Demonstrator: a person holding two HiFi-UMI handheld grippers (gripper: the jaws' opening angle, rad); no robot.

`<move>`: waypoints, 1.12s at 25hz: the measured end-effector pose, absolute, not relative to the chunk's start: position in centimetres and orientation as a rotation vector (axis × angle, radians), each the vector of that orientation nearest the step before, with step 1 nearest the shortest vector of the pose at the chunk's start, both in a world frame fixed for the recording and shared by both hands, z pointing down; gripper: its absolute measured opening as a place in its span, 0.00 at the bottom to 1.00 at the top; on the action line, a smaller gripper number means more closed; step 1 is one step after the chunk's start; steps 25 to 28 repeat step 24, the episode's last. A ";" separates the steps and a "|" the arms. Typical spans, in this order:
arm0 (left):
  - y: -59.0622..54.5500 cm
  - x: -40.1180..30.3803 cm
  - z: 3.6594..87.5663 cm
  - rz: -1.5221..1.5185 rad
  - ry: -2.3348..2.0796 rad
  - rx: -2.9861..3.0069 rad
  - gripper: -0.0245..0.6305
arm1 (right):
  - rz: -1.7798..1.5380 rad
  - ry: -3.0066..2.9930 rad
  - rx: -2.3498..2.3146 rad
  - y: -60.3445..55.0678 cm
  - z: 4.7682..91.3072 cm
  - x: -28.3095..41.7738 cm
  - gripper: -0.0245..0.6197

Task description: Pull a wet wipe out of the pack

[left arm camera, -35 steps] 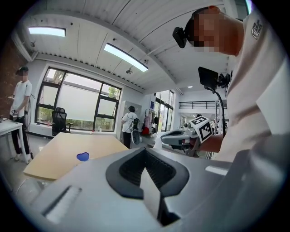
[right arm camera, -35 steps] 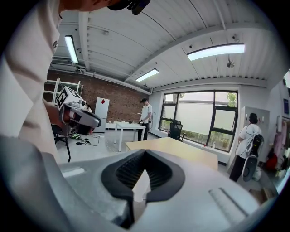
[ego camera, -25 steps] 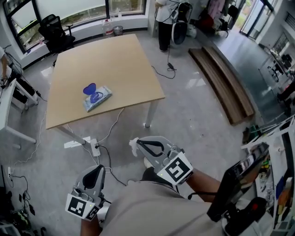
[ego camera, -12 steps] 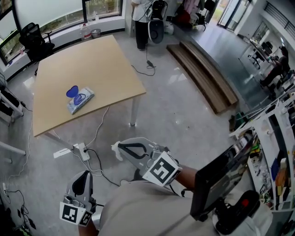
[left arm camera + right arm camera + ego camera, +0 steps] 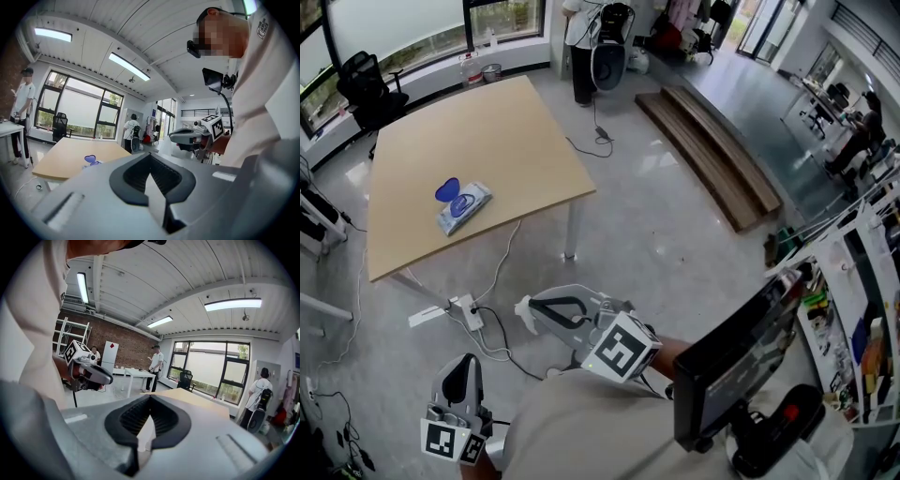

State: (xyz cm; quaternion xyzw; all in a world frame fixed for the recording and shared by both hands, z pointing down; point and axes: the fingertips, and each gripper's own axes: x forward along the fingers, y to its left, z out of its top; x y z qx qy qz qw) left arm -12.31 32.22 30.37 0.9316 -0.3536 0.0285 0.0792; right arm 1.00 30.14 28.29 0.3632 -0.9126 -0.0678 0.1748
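Observation:
The wet wipe pack (image 5: 462,205) lies on the wooden table (image 5: 506,141) with its blue lid flipped open; it also shows small in the left gripper view as the pack (image 5: 92,161). Both grippers are held over the floor, well short of the table. My right gripper (image 5: 528,310) is shut on a small white wet wipe (image 5: 523,315), seen between its pads as the wipe (image 5: 145,433). Lower left in the head view, my left gripper (image 5: 466,362) has its jaws together and nothing held. From the left gripper view the right gripper (image 5: 188,136) shows beside the person's body.
A power strip (image 5: 461,307) and cables lie on the floor under the table's near edge. Behind the table a person (image 5: 580,42) stands by a round device. An office chair (image 5: 364,82) is far left, wooden planks (image 5: 712,150) at right, a dark screen (image 5: 733,361) close right.
In the head view the table and pack have slid left. Both grippers have shifted left and lower, the right one still shut on the wipe.

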 end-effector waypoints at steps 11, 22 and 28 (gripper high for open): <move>31.4 -11.8 31.3 0.098 -1.070 2.767 0.04 | -0.183 -2.597 1.008 28.9 28.7 1.5 0.04; 25.5 -7.5 32.3 0.138 -1.059 2.764 0.04 | -0.170 -2.625 1.019 23.1 29.5 5.5 0.04; 24.0 -6.2 32.6 0.144 -1.060 2.760 0.04 | -0.167 -2.639 1.020 21.7 29.7 6.7 0.04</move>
